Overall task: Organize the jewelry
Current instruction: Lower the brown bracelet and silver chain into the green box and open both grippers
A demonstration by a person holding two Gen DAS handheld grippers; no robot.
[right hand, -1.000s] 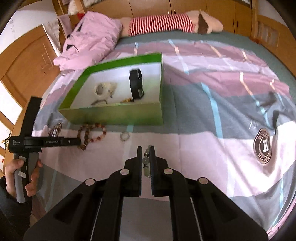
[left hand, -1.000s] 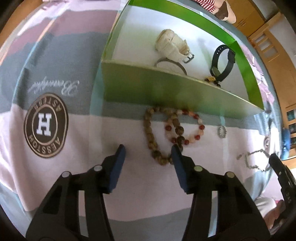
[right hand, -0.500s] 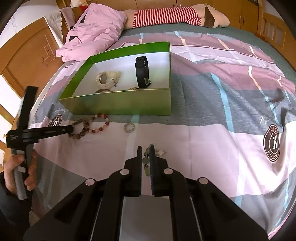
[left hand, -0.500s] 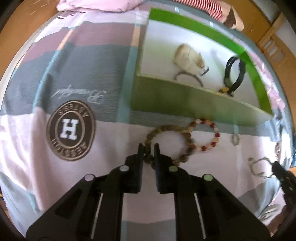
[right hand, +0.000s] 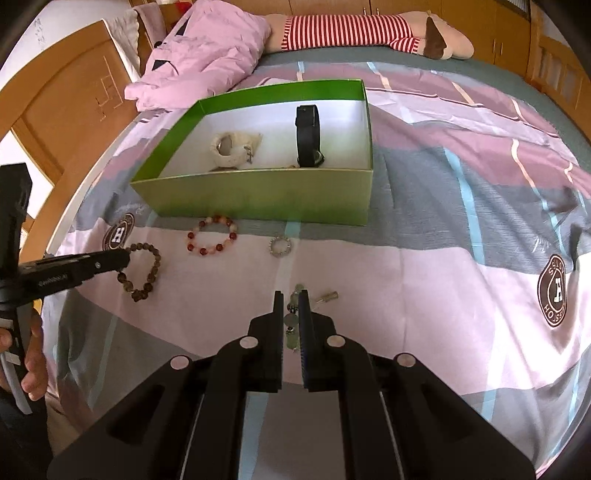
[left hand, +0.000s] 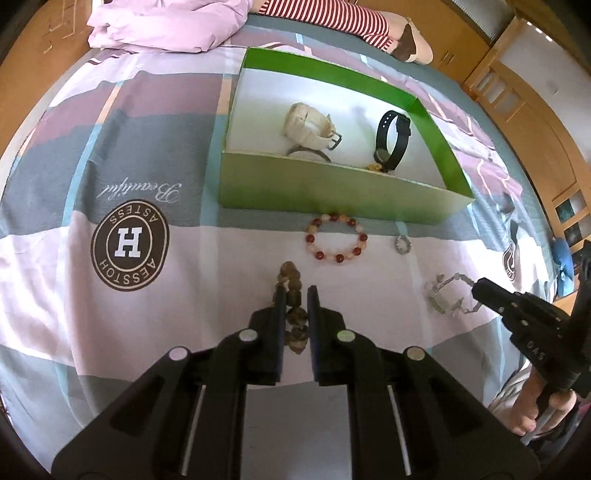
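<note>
My left gripper [left hand: 295, 291] is shut on a brown wooden bead bracelet [left hand: 291, 284] and holds it above the bedspread; the bracelet hangs from its tip in the right wrist view [right hand: 142, 271]. My right gripper [right hand: 291, 297] is shut on a silver charm bracelet [right hand: 293, 314], which trails from it in the left wrist view [left hand: 443, 291]. A red and cream bead bracelet [left hand: 336, 238] and a small silver ring [left hand: 402, 244] lie in front of the green box [left hand: 332, 192]. The box holds a white watch [left hand: 310, 125] and a black watch [left hand: 391, 142].
The box stands on a striped pink and grey bedspread [left hand: 110, 147]. A pink pillow [right hand: 207, 55] and a striped plush toy [right hand: 351, 27] lie at the far end. Wooden cabinets [left hand: 535, 92] flank the bed.
My left gripper closed on the brown bead bracelet and lifted it back, away from the red bracelet. My right gripper rose slightly with the silver bracelet.
</note>
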